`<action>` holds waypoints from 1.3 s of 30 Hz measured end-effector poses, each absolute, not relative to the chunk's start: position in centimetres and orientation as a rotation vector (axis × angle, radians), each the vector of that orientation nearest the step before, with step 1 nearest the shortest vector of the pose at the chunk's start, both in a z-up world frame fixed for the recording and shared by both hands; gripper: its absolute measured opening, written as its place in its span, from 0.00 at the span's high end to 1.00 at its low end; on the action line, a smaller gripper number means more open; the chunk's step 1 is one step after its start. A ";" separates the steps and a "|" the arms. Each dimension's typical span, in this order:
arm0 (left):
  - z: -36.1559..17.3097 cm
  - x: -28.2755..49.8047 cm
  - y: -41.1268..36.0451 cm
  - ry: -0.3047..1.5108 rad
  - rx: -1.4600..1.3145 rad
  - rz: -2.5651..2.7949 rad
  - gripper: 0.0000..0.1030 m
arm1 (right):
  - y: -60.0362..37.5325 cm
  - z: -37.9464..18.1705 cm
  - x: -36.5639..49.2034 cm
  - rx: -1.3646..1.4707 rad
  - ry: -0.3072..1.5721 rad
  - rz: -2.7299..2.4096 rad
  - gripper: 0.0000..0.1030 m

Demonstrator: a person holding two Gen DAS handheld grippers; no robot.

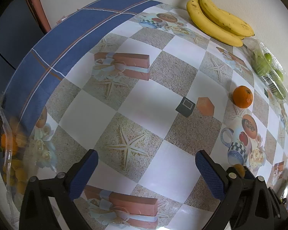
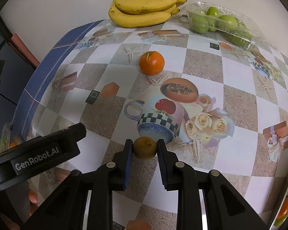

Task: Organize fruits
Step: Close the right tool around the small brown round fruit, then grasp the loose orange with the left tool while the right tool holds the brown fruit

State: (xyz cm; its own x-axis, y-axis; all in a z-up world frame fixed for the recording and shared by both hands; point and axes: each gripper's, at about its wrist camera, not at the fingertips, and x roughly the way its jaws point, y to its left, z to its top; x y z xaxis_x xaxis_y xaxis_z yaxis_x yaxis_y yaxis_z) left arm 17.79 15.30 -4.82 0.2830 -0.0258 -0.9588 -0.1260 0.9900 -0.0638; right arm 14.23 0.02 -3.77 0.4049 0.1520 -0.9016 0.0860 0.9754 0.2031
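Right wrist view is showing the right gripper [image 2: 144,149] pointing steeply down at the table [image 2: 240,103], its 2 blue-padded fingers [image 2: 127,164] pressing on either side of a small brown kiwi [image 2: 144,148]. The kiwi is sitting between the pads, just over the printed cup pattern on the checkered tablecloth, toward the near edge of the table. An orange [image 2: 151,62] is lying alone further in, near the middle of the table, well apart from the kiwi. A bunch of bananas [image 2: 142,11] is resting at the far edge, against the wall, and a clear plastic box of green fruits [image 2: 220,25] is sitting just beside it toward the far right corner. Part of the left gripper's black body, lettered GenRobot.AI, is crossing the lower left of this view.

Left wrist view is showing the left gripper [image 1: 146,164] hanging over the table [image 1: 147,99] with its jaws standing wide and nothing between them. The orange [image 1: 242,96] is appearing at the right, the bananas [image 1: 218,19] at the far edge and the box of green fruits [image 1: 268,72] beside them. A clear container [image 1: 7,143] at the table's left edge is blurred; something orange and yellow is showing through it, but what it is I cannot tell.
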 end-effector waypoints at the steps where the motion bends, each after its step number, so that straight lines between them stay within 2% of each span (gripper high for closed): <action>1: -4.8 17.8 15.2 1.283 -0.134 0.068 0.01 | -0.2 -3.6 14.2 0.233 1.153 0.041 0.74; 29: -2.7 19.6 8.0 1.202 -0.038 -0.105 0.06 | -11.2 -1.8 13.0 0.307 1.099 -0.162 0.74; 37: -1.9 22.3 6.3 1.185 -0.062 -0.208 0.13 | -13.1 -1.5 13.4 0.324 1.061 -0.190 0.74; 39: -1.7 23.0 5.9 1.181 -0.064 -0.228 0.17 | -13.6 -1.5 13.6 0.327 1.055 -0.195 0.74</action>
